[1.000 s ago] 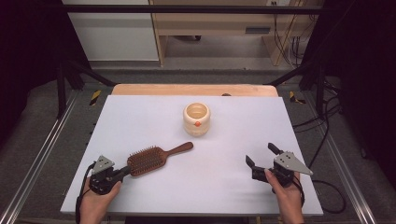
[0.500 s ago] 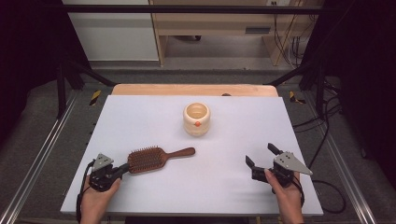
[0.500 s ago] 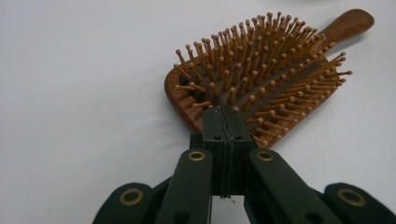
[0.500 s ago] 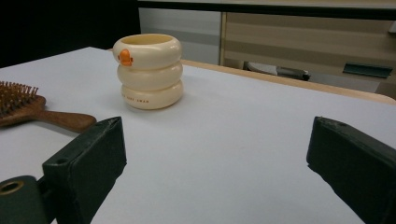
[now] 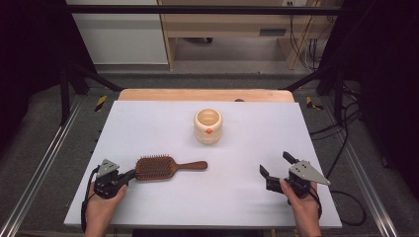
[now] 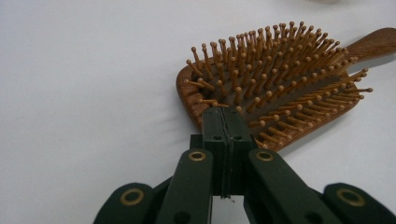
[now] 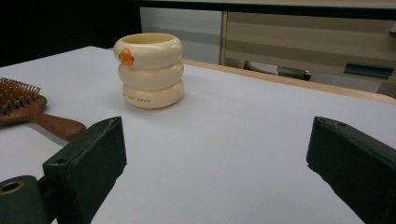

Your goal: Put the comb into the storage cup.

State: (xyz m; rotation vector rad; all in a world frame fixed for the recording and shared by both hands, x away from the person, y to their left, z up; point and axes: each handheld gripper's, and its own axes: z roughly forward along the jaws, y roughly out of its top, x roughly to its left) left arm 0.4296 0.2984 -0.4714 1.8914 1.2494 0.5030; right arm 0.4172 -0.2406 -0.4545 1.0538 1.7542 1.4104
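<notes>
A pushing or nudging step appears to be in hand: the left hand-held gripper (image 5: 129, 174) is set at the near left of the desk (image 5: 148, 123) with its jaws pressed flat together and nothing between them, the closed tip laid against the rounded end of the hairbrush (image 5: 157, 167). The hairbrush is seen lying bristles up, its handle pointed right towards the middle of the desk. The next move is judged to call for opened jaws if the brush is to be lifted. The right hand-held gripper (image 5: 275, 165) is held wide open at the near right, well apart from the hairbrush, and the cream cup (image 5: 208, 126) stands farther off.
</notes>
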